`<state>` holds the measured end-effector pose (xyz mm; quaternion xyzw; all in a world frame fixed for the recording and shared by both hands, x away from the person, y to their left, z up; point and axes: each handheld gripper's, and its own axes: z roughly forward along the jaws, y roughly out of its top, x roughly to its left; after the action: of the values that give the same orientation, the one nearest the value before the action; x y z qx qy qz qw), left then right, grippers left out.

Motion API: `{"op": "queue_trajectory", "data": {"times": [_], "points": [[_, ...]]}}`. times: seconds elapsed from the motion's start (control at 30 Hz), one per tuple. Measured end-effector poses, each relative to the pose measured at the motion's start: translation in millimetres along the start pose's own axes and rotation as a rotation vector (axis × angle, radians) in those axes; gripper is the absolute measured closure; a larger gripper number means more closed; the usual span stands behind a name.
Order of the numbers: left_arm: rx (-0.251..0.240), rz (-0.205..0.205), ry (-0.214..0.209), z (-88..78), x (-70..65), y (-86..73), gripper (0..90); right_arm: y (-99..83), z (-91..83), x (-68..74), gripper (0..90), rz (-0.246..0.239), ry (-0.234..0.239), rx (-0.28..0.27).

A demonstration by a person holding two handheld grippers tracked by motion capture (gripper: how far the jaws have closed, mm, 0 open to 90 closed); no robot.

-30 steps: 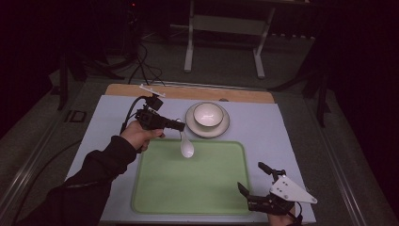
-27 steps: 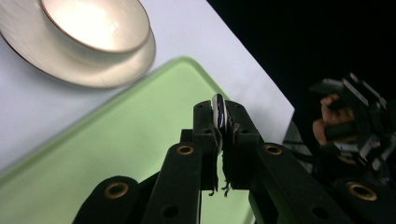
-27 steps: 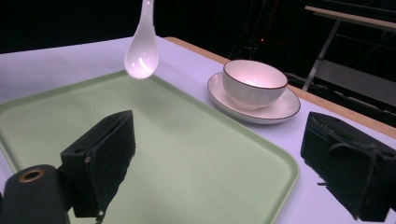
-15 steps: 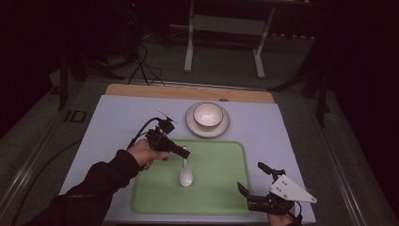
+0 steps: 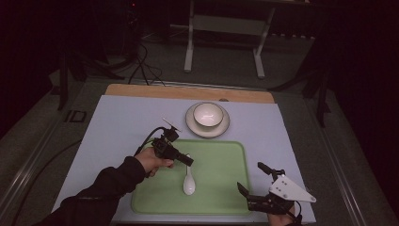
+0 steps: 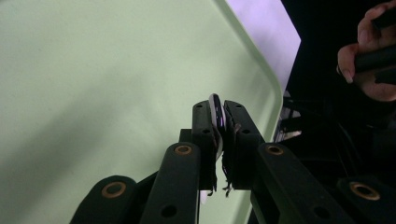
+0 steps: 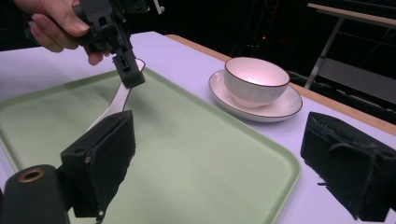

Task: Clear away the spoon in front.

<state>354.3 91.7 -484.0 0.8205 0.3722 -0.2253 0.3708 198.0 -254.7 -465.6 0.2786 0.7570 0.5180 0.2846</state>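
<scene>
glossy white ceramic spoon (image 5: pixel 189 181) over smooth pale green plastic tray (image 5: pixel 226 193), bowl end low toward tray, handle up. left gripper (image 5: pixel 187 161) clamps handle between black jaws, tilted down from left hand (image 5: pixel 151 161), dark sleeve behind. right gripper (image 5: pixel 252 185) at tray's near right corner, padded jaws spread wide, nothing between. beyond tray: white dark-rimmed bowl (image 5: pixel 208 114) on white saucer (image 5: pixel 207 127), lilac mat (image 5: pixel 117 125).
</scene>
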Motion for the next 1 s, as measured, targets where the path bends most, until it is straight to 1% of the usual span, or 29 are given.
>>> {"op": "queue_trajectory", "data": {"times": [0.1,0.17,0.2,0.27,0.3,0.37,0.4,0.5,0.53,0.57,0.6,0.63,0.67,0.7,0.73,0.77,0.83,0.87,0.93,1.0], "points": [[-0.023,0.012,0.010,4.6,5.9,-2.7,80.3,-0.1,0.6,0.0,10.2,0.000,0.004,0.004],[-0.056,0.027,0.034,8.9,9.7,-6.4,77.1,-0.2,0.9,0.1,10.2,0.000,0.010,0.005],[-0.066,0.026,0.026,10.6,12.4,-8.1,76.3,-0.3,1.0,0.2,10.2,0.000,0.011,0.006],[-0.086,0.020,0.041,13.9,16.7,-11.2,74.4,-0.7,1.4,0.1,10.2,-0.001,0.019,0.008],[-0.091,0.014,0.030,14.9,19.4,-12.4,74.1,-0.8,1.5,0.1,10.2,-0.002,0.019,0.008],[-0.105,0.018,0.047,17.2,22.7,-14.4,72.3,-0.8,1.9,0.1,10.2,-0.002,0.021,0.009],[-0.105,0.018,0.047,17.2,22.7,-14.4,71.5,-0.8,1.9,0.1,10.2,-0.002,0.021,0.009],[-0.135,0.050,0.061,20.8,27.2,-16.8,69.4,-0.8,2.4,0.5,10.2,-0.004,0.023,0.010],[-0.142,0.060,0.072,22.3,28.3,-17.4,68.3,-0.8,2.5,0.5,10.2,-0.004,0.024,0.010],[-0.149,0.060,0.082,23.7,29.8,-18.0,67.0,-0.9,2.6,0.4,10.2,-0.002,0.026,0.010],[-0.149,0.060,0.082,23.7,29.8,-18.0,66.3,-0.9,2.6,0.4,10.2,-0.002,0.026,0.010],[-0.161,0.062,0.109,28.9,35.1,-20.2,64.3,-1.0,2.8,0.3,10.2,-0.005,0.029,0.013],[-0.161,0.062,0.109,28.9,35.1,-20.2,63.2,-1.0,2.8,0.3,10.2,-0.005,0.029,0.013],[-0.165,0.066,0.124,32.0,37.5,-21.0,62.8,-1.3,3.2,0.1,10.2,-0.004,0.031,0.013],[-0.165,0.066,0.124,32.0,37.5,-21.0,61.3,-1.3,3.2,0.1,10.2,-0.004,0.031,0.013],[-0.160,0.082,0.155,34.4,38.7,-20.7,60.4,-1.4,3.5,0.0,10.2,-0.005,0.033,0.015],[-0.167,0.094,0.174,36.4,39.4,-20.5,60.2,-1.2,3.2,0.2,10.2,-0.006,0.034,0.015],[-0.167,0.101,0.192,37.1,39.8,-20.4,58.9,-1.1,3.0,0.2,10.2,-0.006,0.033,0.013],[-0.180,0.092,0.209,38.4,41.7,-20.9,58.2,-1.1,2.9,-0.1,10.2,-0.004,0.035,0.013],[-0.180,0.092,0.209,38.4,41.7,-20.9,57.1,-1.3,3.0,-0.2,10.2,-0.005,0.034,0.014]]}}
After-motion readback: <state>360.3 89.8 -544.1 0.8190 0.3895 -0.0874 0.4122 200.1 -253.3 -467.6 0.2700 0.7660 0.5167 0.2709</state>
